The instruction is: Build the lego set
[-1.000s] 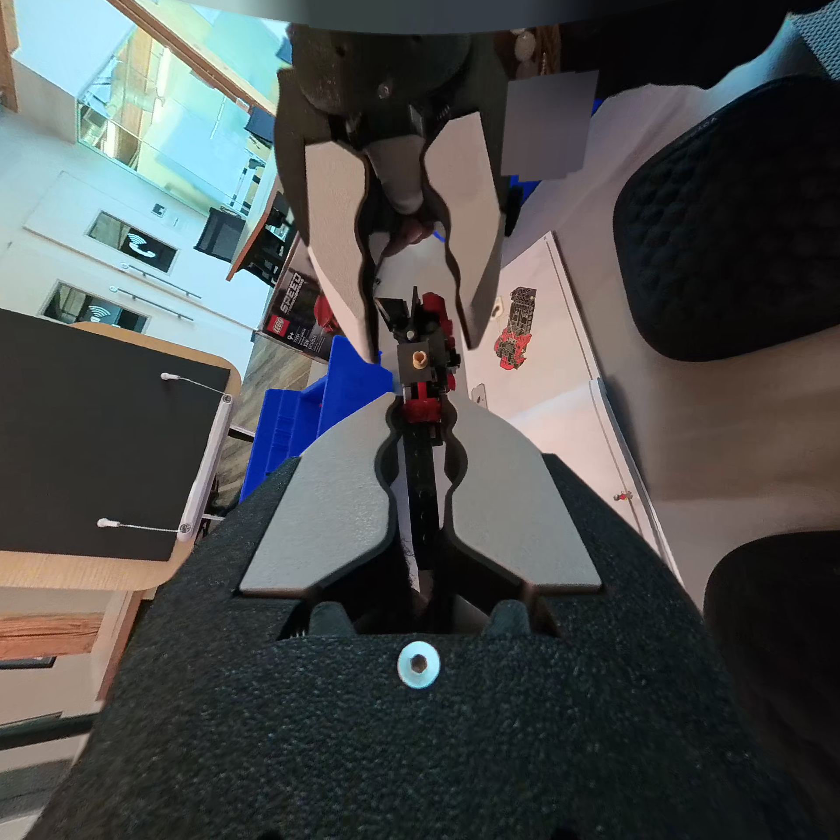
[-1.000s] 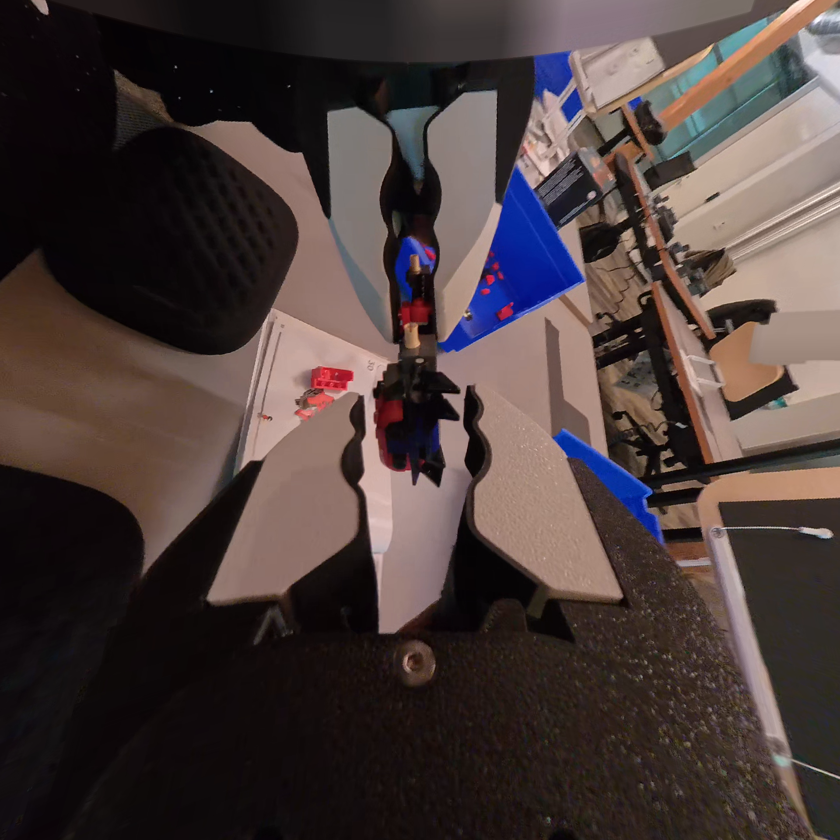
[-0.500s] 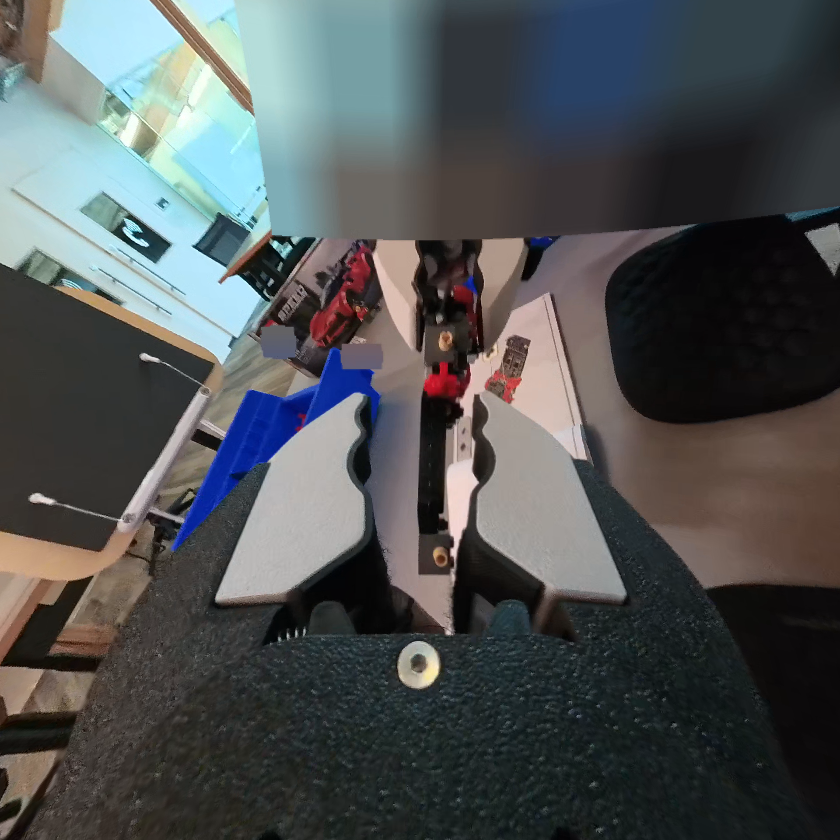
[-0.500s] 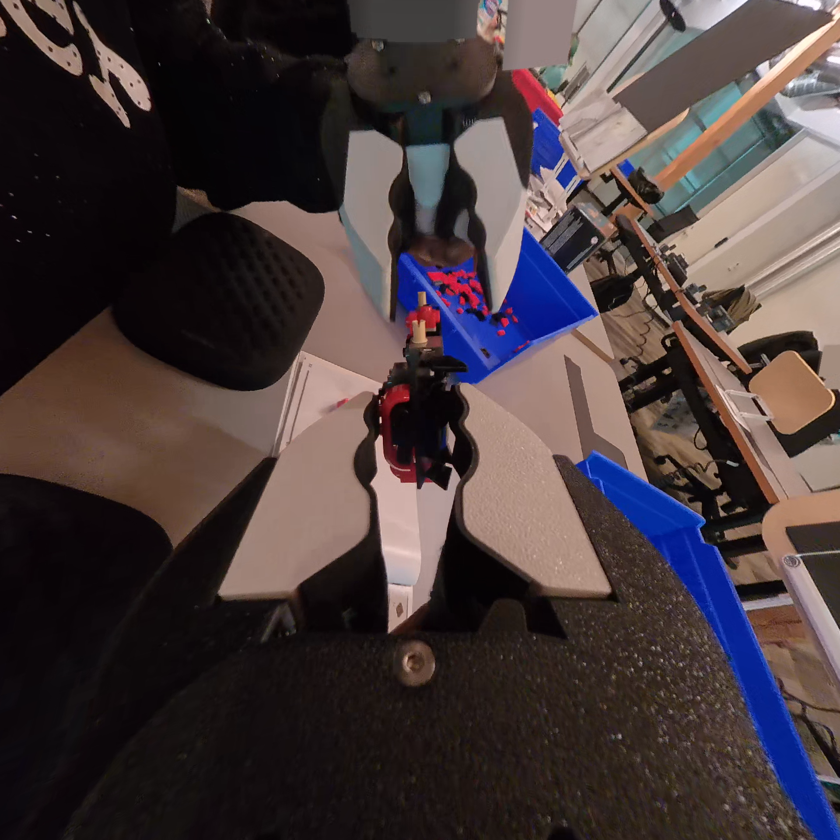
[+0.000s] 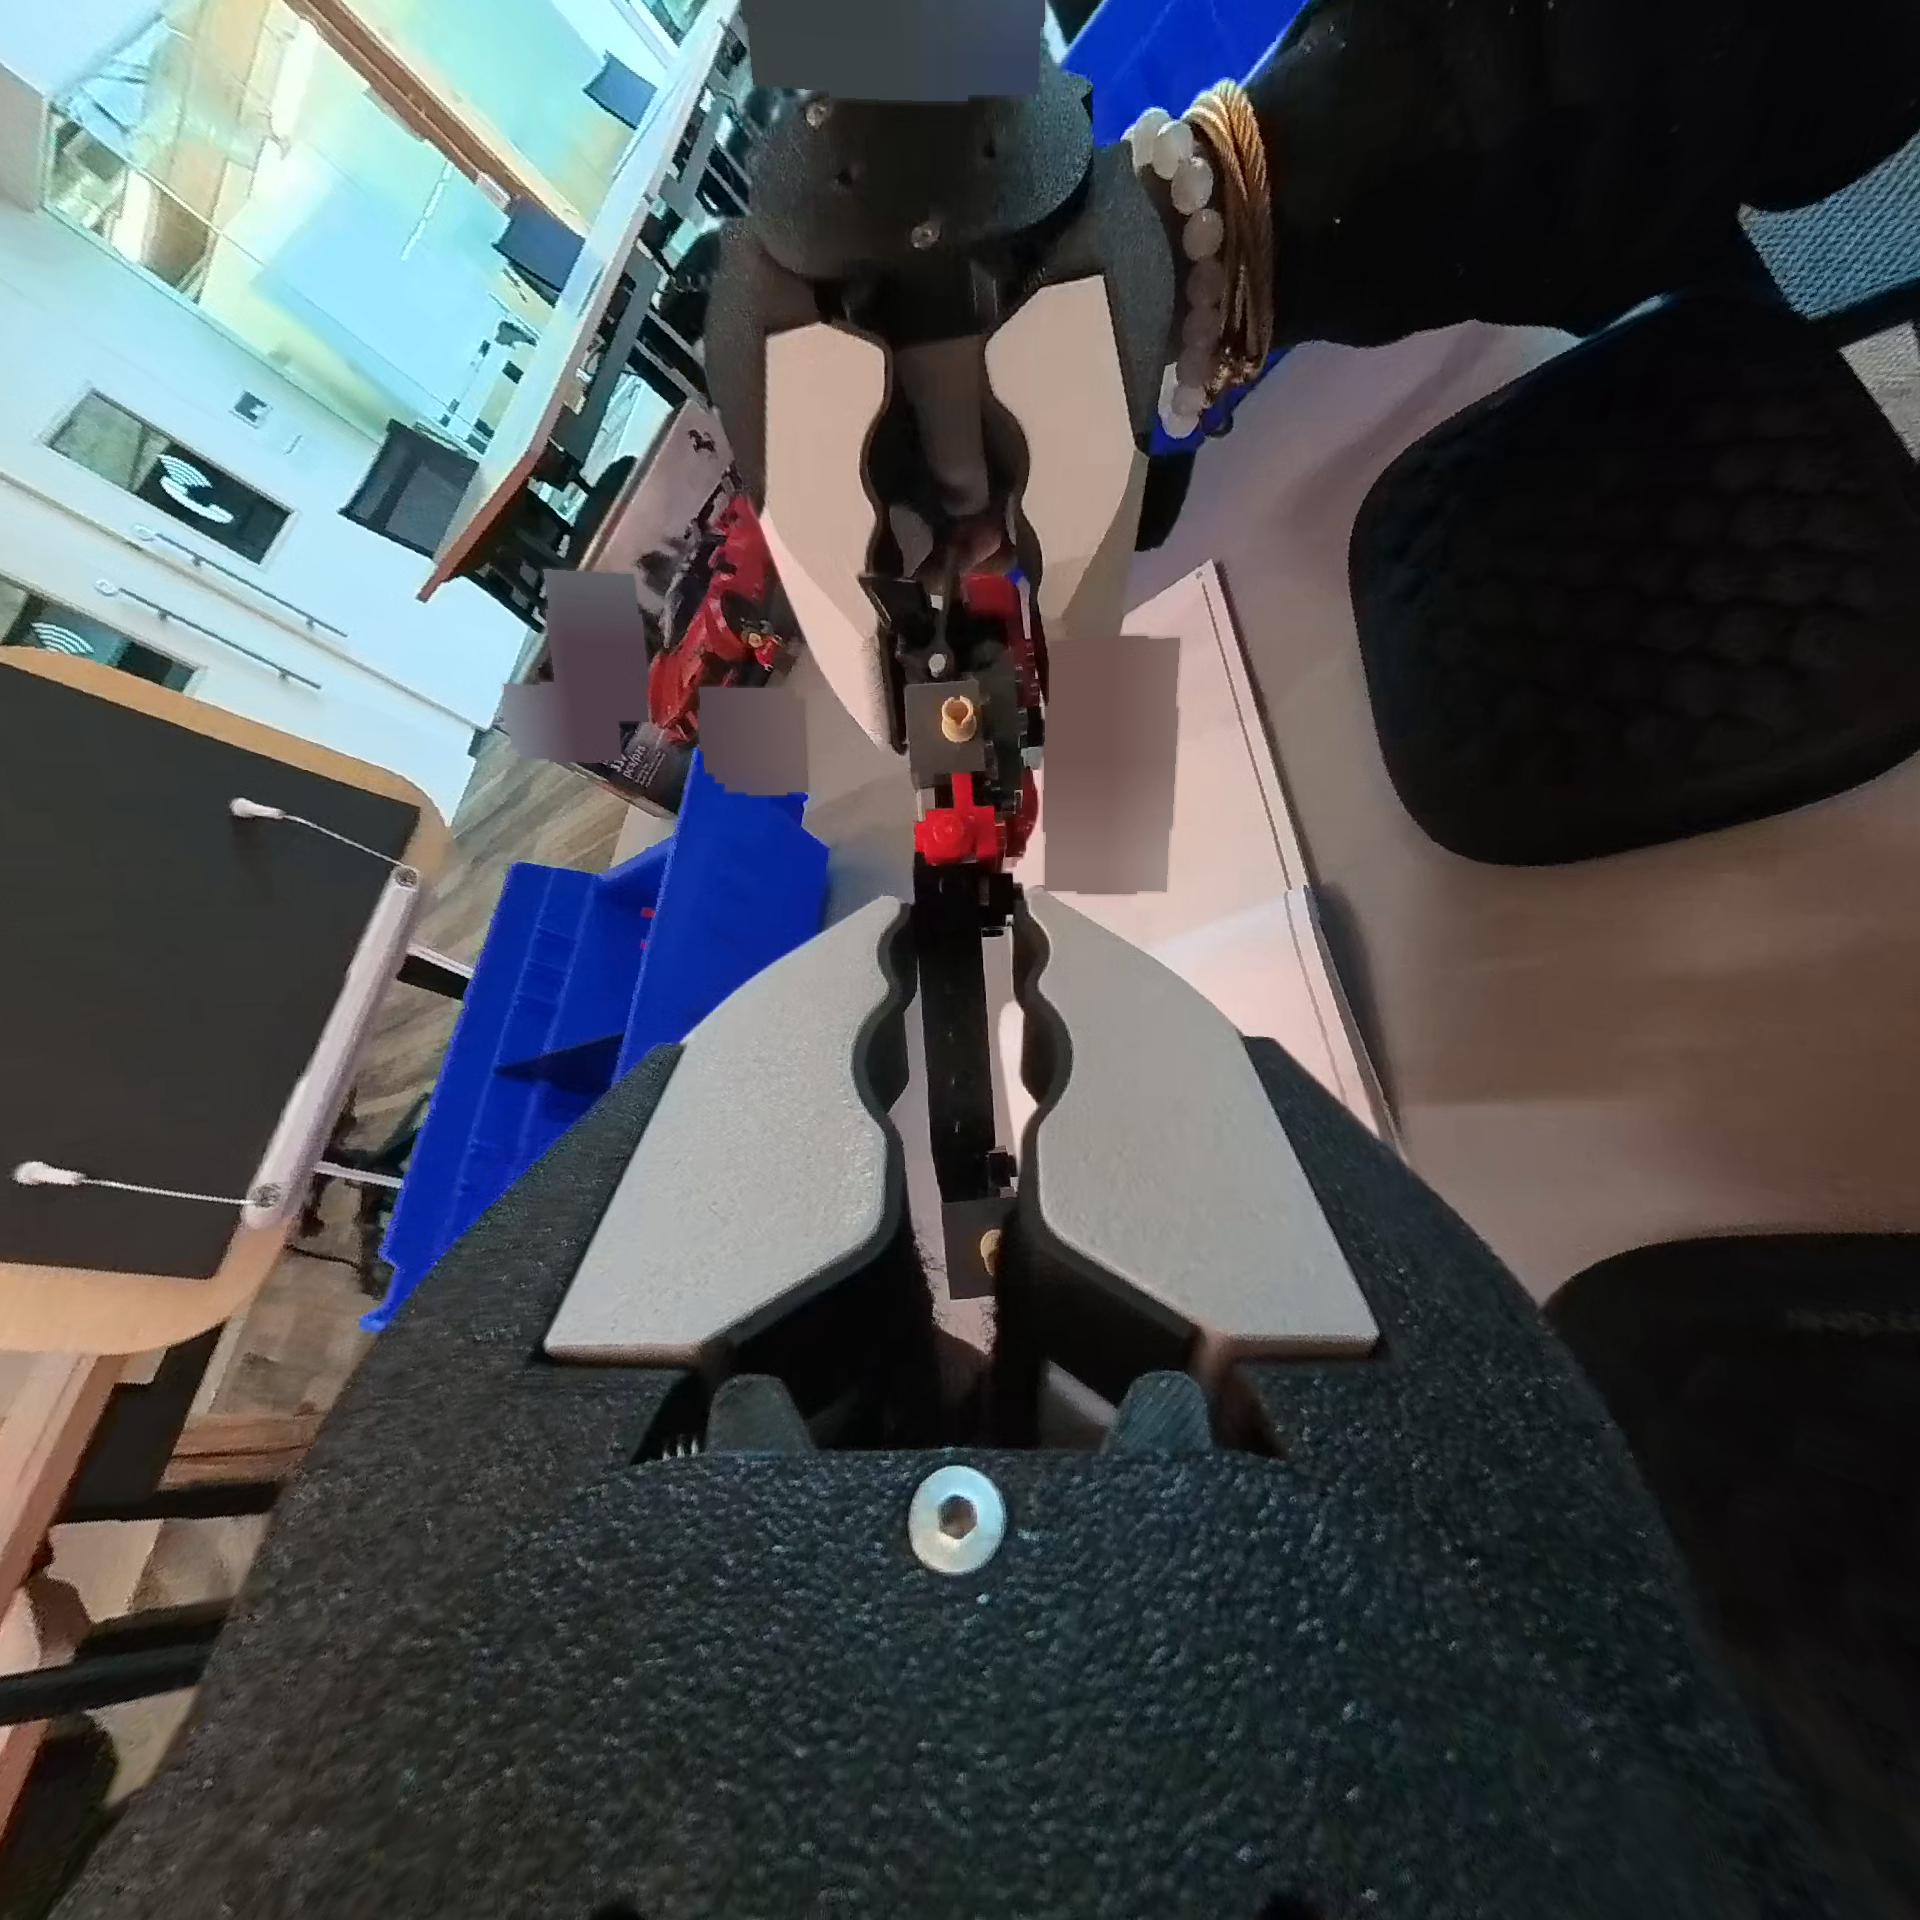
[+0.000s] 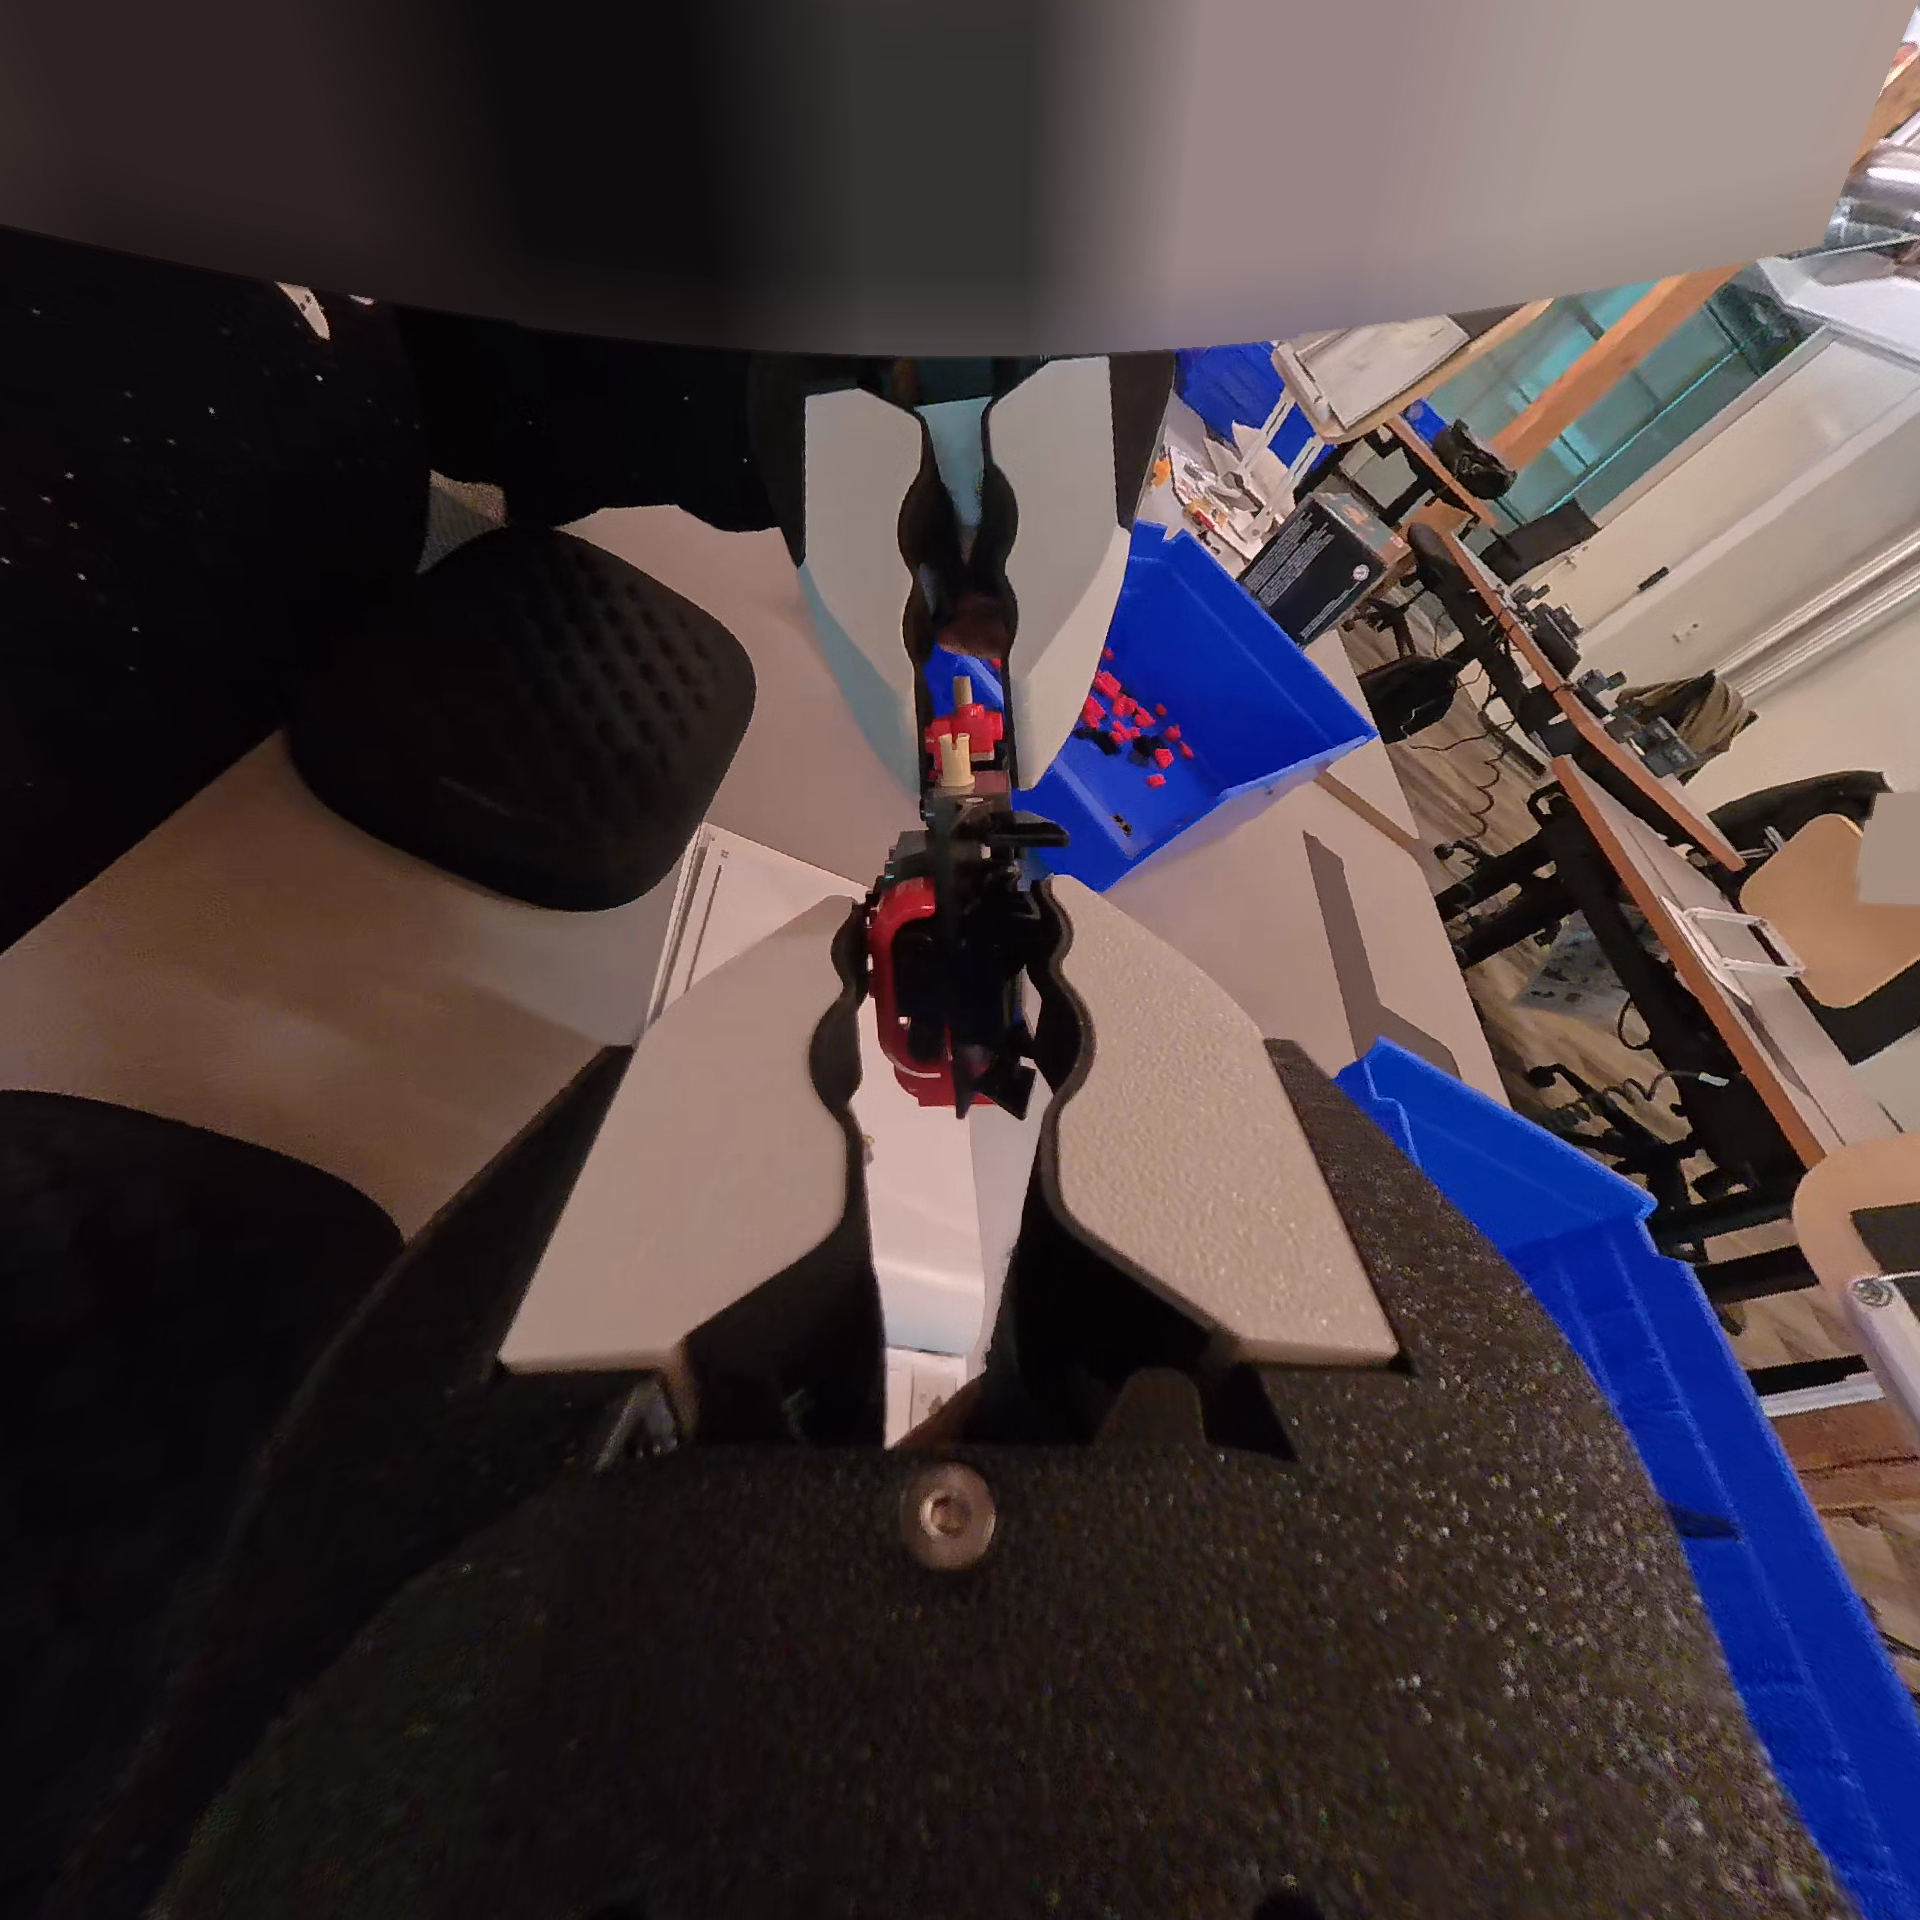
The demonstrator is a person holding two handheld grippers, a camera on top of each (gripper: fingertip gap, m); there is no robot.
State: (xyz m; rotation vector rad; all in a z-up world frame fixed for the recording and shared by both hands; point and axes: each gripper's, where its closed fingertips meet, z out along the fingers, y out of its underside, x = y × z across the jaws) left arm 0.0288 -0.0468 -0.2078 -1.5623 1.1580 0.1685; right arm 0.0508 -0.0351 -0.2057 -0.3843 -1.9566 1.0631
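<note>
The lego model (image 5: 961, 790) is held in the air between the two grippers, above the pale table (image 5: 1558, 1039) and the white instruction sheet (image 5: 1226, 790). The left gripper (image 5: 958, 925) is seen closed on the long black beam (image 5: 954, 1049) that forms the model's near end in the left wrist view; the beam runs straight away from that camera, along the line of the fingers, with a tan pin (image 5: 989, 1247) showing at its near end deep between them. At the far end of the same axis, the right gripper (image 5: 961, 675) is met nose to nose, its fingers set on either side of the red and black bulk of the model. In the right wrist view the right gripper (image 6: 951, 935) is shown clamped on that red and black body (image 6: 940, 997), and the left gripper (image 6: 961, 727) faces it from beyond, closed around the beam's end, where a red piece (image 6: 961, 727) and a tan pin (image 6: 954, 753) are visible. The coming move is judged to turn on this shared axis: both grippers lie on one line through the model, neither nearer than the other, so any pressing or pulling would be done along it. The joint between beam and body is largely hidden by the fingertips, and whether the parts are fully seated cannot be told. The upper part of each view is covered by blur. A blue bin (image 6: 1195, 727) holding loose red and black pieces stands to the far right of the right wrist view, and a black padded armrest (image 5: 1662, 582) lies at the right of the left wrist view.
</note>
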